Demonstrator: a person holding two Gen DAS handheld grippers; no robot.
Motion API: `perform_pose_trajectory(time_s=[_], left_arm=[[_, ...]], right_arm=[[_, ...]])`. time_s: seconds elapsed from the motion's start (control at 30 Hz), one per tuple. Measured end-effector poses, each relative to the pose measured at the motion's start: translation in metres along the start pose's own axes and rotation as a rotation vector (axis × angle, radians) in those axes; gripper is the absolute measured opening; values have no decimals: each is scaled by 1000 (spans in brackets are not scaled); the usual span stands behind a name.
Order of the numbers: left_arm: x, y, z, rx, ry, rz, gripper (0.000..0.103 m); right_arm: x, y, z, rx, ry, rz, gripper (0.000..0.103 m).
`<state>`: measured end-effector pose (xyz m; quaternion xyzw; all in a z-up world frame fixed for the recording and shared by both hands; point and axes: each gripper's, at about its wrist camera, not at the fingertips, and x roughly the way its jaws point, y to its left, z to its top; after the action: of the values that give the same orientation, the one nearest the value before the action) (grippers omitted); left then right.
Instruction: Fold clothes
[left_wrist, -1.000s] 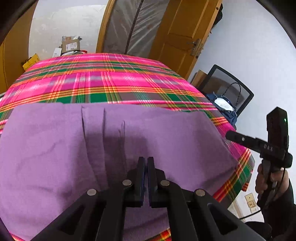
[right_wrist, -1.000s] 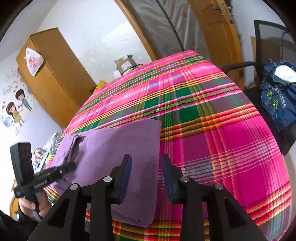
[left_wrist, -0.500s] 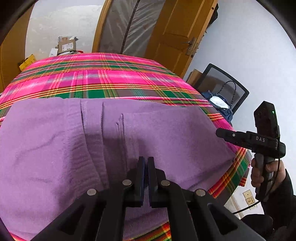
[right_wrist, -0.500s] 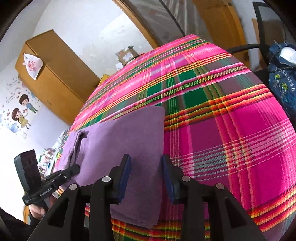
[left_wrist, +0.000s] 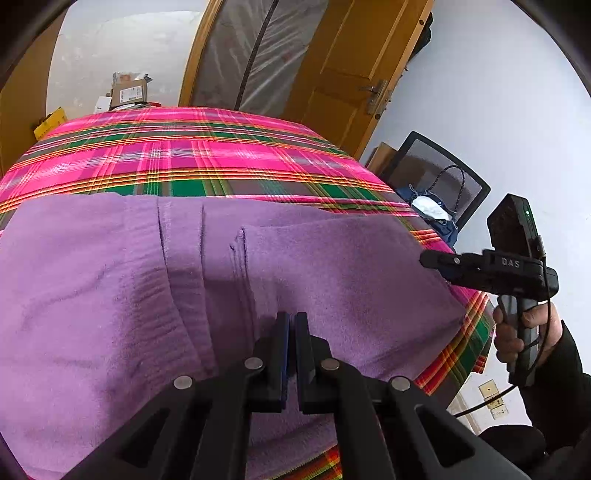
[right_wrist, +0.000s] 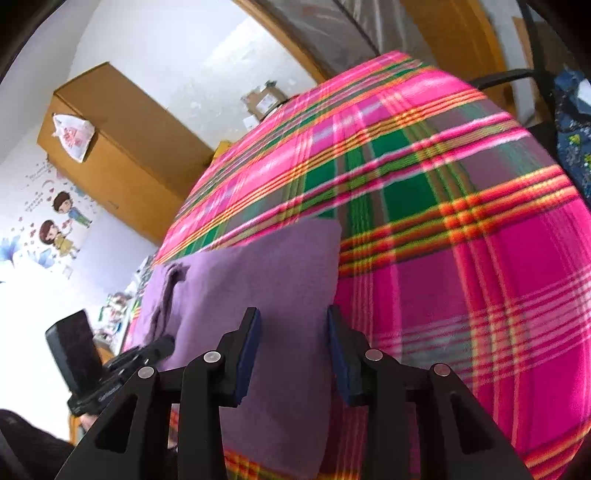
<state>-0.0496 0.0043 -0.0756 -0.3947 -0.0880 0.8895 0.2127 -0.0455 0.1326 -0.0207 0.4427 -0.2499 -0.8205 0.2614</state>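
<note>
Left-wrist view: the left claw (left_wrist: 291, 325) hangs over a folded purple garment (left_wrist: 110, 295), jaws nearly together with only a thin gap; whether any cloth is pinched cannot be told. The garment lies flat on a worktop under a pink-and-green plaid cloth (left_wrist: 207, 155), near its front edge. The right claw (left_wrist: 430, 258), held in a hand (left_wrist: 517, 332), hovers at the garment's right edge. Right-wrist view: the right claw (right_wrist: 293, 325) stands with jaws wide apart and empty, above the garment's (right_wrist: 266, 280) right side. The left claw (right_wrist: 162, 343) sits at the far side.
</note>
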Motion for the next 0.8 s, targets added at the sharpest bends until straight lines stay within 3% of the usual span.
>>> perform_pose_trajectory(time_s=[0.27,0.43,0.8], left_arm=[[-1,1,-1,0,-2,-7,2],[-1,1,-2,1,-7,-7,2],[-1,-1,-2,0,-10,1,2]], right_arm=[[-6,-7,-9,61,110,124,39],[-6,-6,-11,66,167,153,39],[3,-15,5,148,72,228,37]])
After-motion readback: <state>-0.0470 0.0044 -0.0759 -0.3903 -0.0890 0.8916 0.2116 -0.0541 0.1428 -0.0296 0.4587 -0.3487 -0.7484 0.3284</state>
